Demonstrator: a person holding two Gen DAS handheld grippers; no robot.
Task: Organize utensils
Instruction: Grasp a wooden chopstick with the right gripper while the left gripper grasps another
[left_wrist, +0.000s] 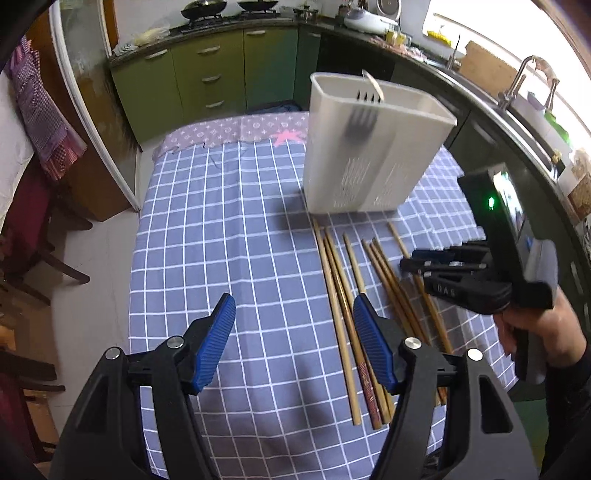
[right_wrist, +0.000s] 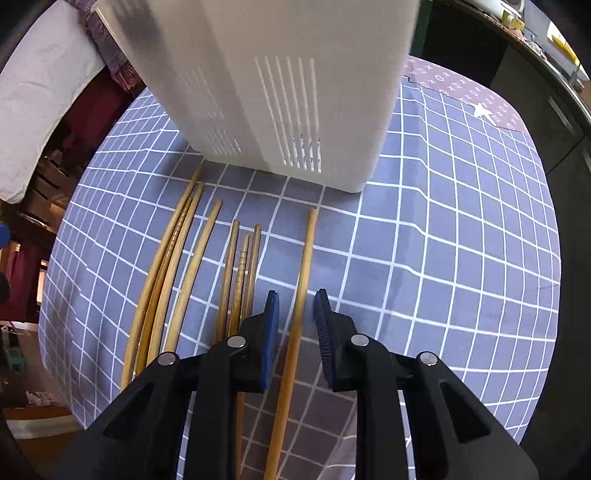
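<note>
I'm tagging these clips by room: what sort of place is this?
A home kitchen, most likely: green cabinets under a counter with woks on a stove, a sink faucet, and a table in a checked cloth.

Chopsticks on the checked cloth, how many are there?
8 chopsticks, all lying in front of the white holder: four on the left, three in the middle, one apart on the right, between the right gripper's fingers. None seems hidden.

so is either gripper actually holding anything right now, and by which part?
Nothing held. The right gripper is open, its fingers straddling one chopstick that lies on the tablecloth, with gaps either side. The left gripper is open over the cloth.
</note>
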